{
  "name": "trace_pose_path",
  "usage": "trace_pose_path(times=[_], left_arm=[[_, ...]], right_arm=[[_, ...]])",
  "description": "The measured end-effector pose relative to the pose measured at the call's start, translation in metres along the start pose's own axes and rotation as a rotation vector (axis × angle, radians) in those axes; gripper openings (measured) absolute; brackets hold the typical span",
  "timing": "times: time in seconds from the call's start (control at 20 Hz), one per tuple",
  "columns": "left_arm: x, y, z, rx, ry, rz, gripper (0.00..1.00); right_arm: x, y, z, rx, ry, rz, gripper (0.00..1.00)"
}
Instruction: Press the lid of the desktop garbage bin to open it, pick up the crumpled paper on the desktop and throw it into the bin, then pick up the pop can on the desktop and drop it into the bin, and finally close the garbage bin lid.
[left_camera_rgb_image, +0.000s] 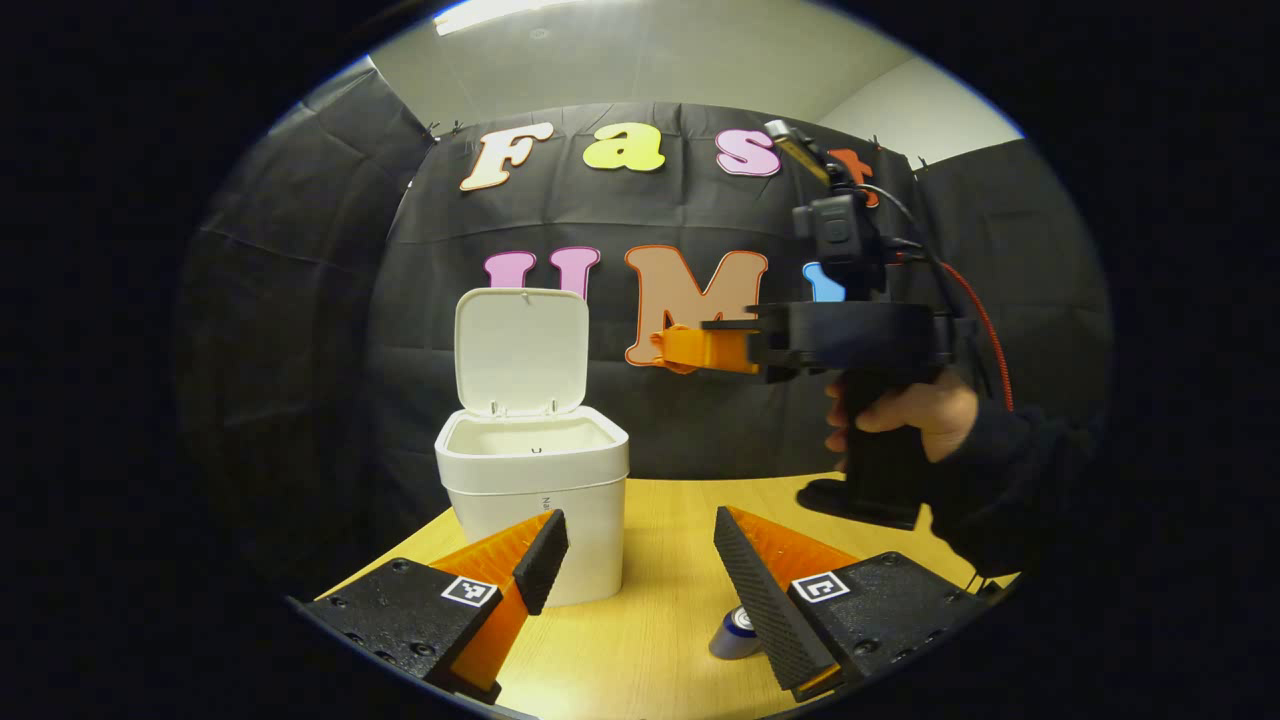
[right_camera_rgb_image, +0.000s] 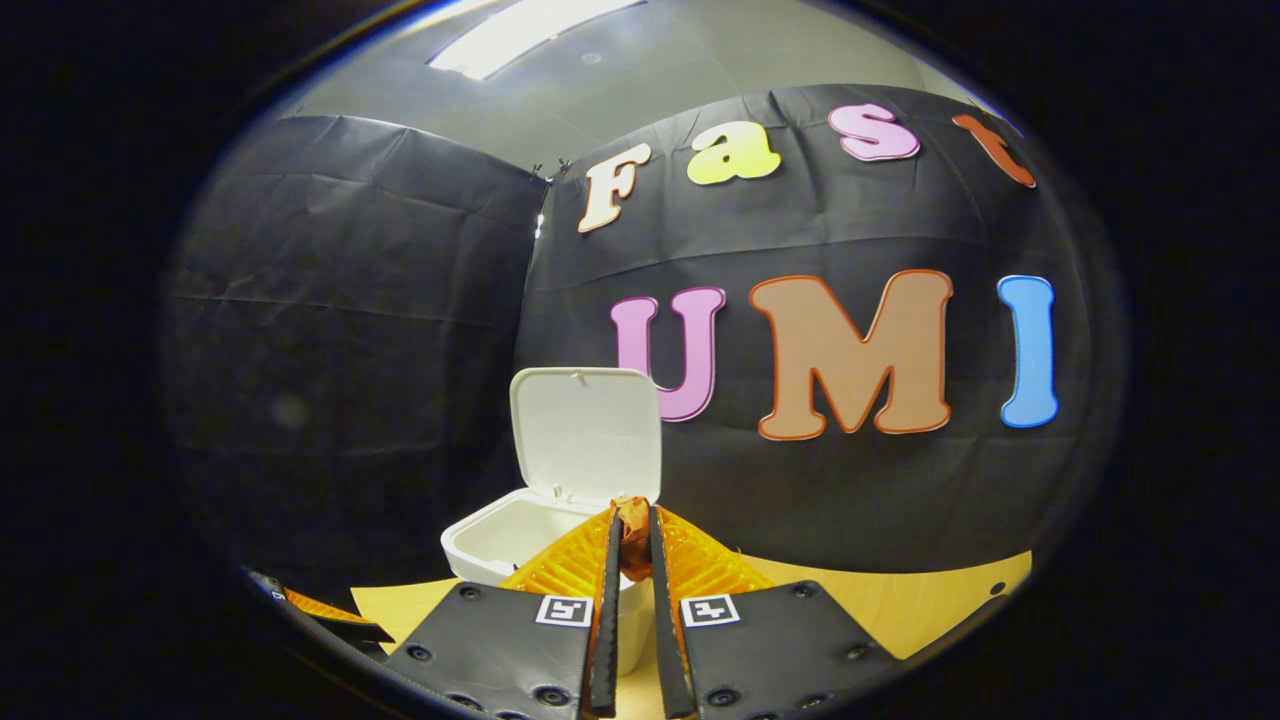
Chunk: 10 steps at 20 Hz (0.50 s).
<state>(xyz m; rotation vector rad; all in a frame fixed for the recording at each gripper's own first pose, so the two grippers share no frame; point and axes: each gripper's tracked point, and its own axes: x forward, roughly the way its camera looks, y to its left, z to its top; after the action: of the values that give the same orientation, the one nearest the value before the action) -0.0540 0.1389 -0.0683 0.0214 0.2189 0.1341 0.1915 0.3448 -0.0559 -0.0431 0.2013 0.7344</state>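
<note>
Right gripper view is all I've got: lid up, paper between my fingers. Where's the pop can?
Observer: The pop can is on the table, right of the garbage bin, beside the left gripper.
Operator: Left holding anything?
Observer: No, it's open and empty, low over the table.
Operator: Am I over the bin?
Observer: No. The right gripper is above rim height but right of the opening, with the crumpled paper at its tips.

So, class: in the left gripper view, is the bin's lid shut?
No: the lid stands upright behind the bin, whose inside is open to view.
</note>
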Motion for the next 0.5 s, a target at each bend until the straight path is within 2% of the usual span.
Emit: trace_pose_path(times=[0.05,0.15,0.2,0.5], left_arm=[[0.001,0.006,-0.002,-0.001,0.004,0.001,0.91],[0.002,0.018,-0.005,-0.004,0.011,0.003,0.94],[0.003,0.024,-0.007,-0.007,0.013,0.006,0.91],[0.01,0.053,-0.02,-0.038,0.039,0.02,0.91]], right_arm=[[0.014,0.006,-0.004,-0.006,0.016,0.005,0.2],[0.038,0.014,-0.017,-0.018,0.053,0.0,0.18],[0.051,0.019,-0.025,-0.018,0.071,-0.001,0.18],[0.102,0.023,-0.069,-0.033,0.193,-0.042,0.19]])
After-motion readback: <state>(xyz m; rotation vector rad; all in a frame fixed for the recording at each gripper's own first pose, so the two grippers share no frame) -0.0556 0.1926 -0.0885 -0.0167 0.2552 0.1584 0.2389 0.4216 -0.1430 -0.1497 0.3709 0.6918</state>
